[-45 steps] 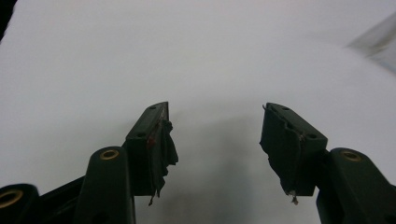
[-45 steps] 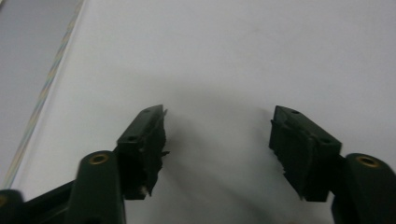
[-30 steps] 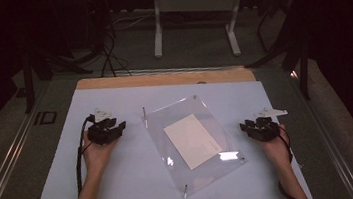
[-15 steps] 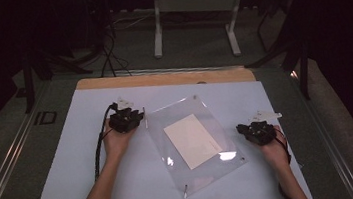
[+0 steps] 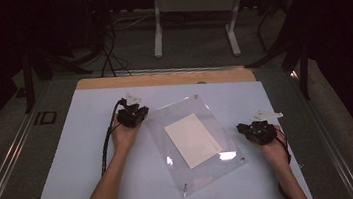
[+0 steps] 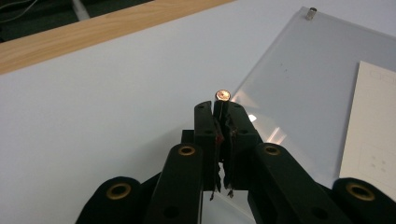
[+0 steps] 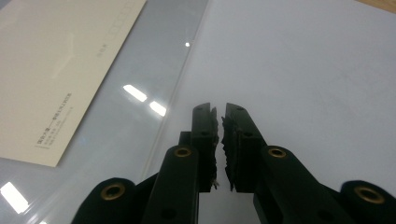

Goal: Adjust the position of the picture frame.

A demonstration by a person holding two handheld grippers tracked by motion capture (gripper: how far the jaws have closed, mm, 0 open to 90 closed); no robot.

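We record a clear square acrylic sheet (image 5: 195, 145) lying flat and skewed on the white table mat (image 5: 80, 155), with a cream rectangular card (image 5: 193, 140) at its middle; whether the card lies under or inside the sheet we cannot tell. A small metal standoff (image 6: 310, 13) stands at one far corner, and a copper-coloured round-headed screw (image 6: 222, 95) sits at the near-left corner. In the left gripper view the left gripper (image 6: 221, 108) has just been closing, and its black jaws stand pressed together with the screw's head showing right at their tips; the shaft is hidden by the jaws, so we note the grip as apparent. In the high view the left hand (image 5: 124, 135) holds that gripper at the sheet's left corner. The right gripper (image 7: 219, 112) has its jaws all but closed, a thin gap left, nothing between them, just beside the sheet's right edge, over the mat. The card's print is too small to read. A wooden table edge (image 5: 162, 78) borders the mat at the far side.
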